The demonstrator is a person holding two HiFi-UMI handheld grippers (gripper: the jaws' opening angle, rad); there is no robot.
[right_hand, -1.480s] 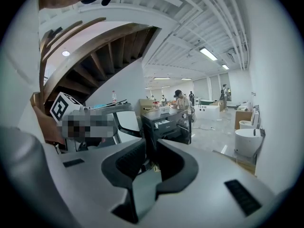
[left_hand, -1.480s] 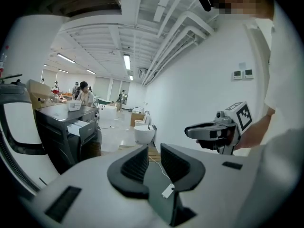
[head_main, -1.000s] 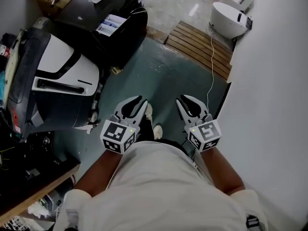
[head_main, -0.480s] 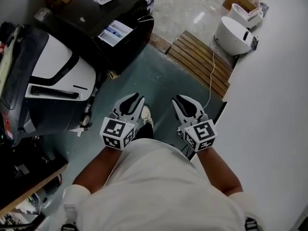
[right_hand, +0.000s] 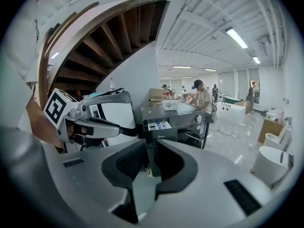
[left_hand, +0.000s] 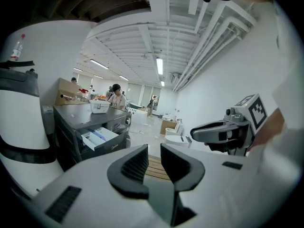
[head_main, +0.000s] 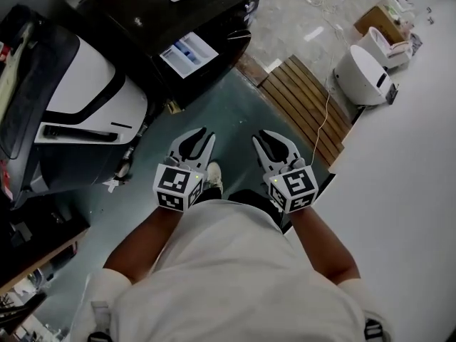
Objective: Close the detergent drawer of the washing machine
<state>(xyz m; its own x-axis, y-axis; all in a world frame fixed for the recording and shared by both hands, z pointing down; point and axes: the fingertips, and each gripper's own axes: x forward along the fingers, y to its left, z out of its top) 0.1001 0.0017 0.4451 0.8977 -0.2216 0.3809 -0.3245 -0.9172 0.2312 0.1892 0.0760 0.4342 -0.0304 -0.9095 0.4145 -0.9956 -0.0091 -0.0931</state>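
Teal floor (head_main: 239,112) is separating the washing machine (head_main: 221,6) from 2 released, empty tools; its detergent drawer (head_main: 189,53) is projecting at far left, nearer the left tool (head_main: 196,138) than the right tool (head_main: 274,141).

The washing machine (head_main: 135,16) has a dark, glossy casing, and its detergent drawer (head_main: 189,53) looks like smooth white plastic. The platform (head_main: 306,102) at far right is bare slatted wood. The near floor (head_main: 235,112) is matt green. The left gripper (head_main: 194,138) and right gripper (head_main: 269,140) have matt grey plastic shells with ribbed black pads (left_hand: 134,163).
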